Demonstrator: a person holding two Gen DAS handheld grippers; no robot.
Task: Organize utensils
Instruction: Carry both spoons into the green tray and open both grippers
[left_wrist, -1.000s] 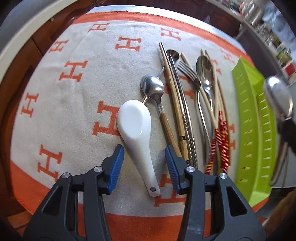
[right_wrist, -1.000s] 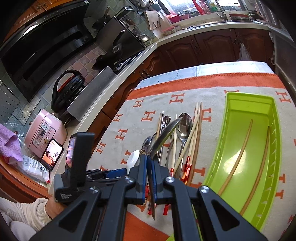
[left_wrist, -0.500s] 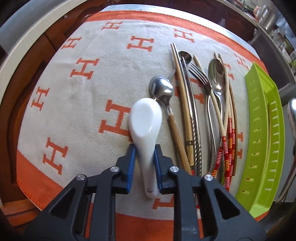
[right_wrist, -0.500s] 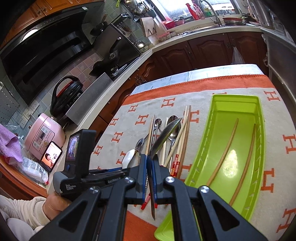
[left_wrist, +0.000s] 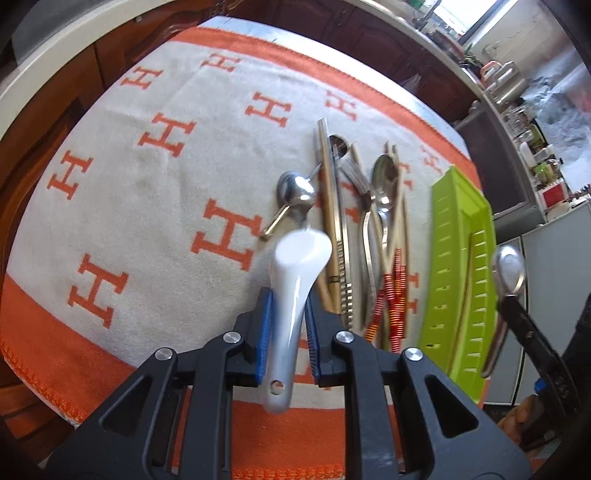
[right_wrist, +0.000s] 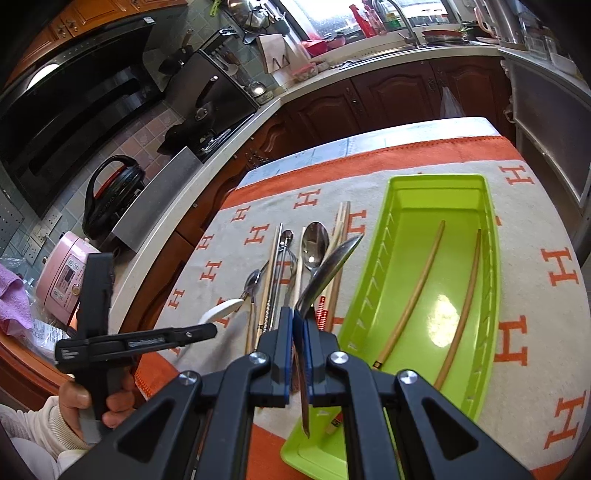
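My left gripper is shut on the handle of a white ceramic soup spoon, lifted off the cloth with its bowl tilted up. My right gripper is shut on a steel spoon, its bowl pointing forward beside the green tray. Two wooden chopsticks lie inside the tray. On the cloth remain a wooden-handled spoon, chopsticks, a fork, a steel spoon and red-banded chopsticks.
An orange and beige cloth covers the table. Past the far edge stand dark cabinets. At the left, a person's hand holds the left gripper; a pink cooker and a kettle sit on the counter.
My left gripper shut on the white spoon's handle and raised it off the cloth. The right gripper carried the steel spoon nearer the green tray.
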